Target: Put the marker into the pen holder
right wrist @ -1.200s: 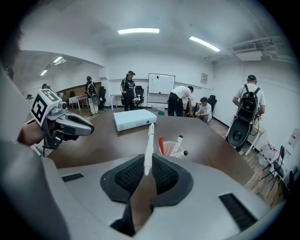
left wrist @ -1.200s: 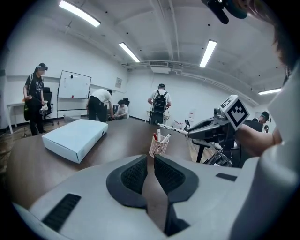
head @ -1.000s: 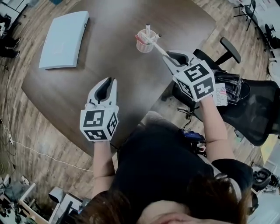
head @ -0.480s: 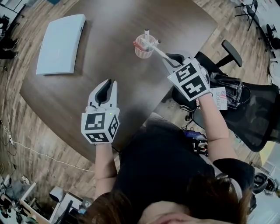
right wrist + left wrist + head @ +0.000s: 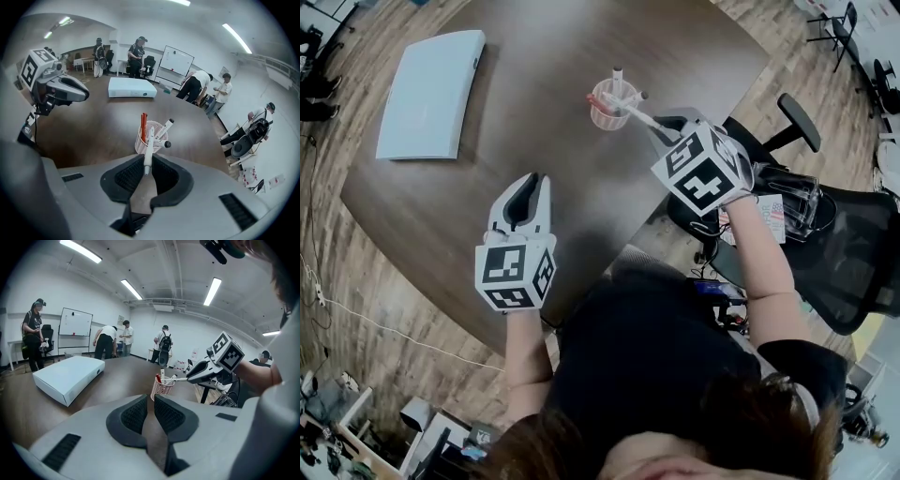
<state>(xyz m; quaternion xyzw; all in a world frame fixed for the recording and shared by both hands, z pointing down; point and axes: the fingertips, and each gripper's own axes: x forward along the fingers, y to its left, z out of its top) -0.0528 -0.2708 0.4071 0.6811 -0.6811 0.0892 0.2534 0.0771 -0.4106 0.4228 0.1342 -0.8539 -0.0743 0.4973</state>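
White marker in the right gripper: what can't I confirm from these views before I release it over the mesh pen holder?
- Tip of the white marker: the right gripper view lines it up with the rim of the pink-white mesh pen holder, so whether it is inside or short of it is unclear. The head view is too small to tell.
- Holder's base: hidden behind the right gripper body in its own view.
- Holder's inside: too small in every view.

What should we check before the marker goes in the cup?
1. Grip: the right gripper is shut on the marker: ok.
2. Aim: the marker points at the pen holder: ok.
3. The pen holder stands upright on the table: ok.
4. Marker tip past the rim yet: cannot tell.
5. The left gripper is shut, empty and apart from the pen holder: ok.
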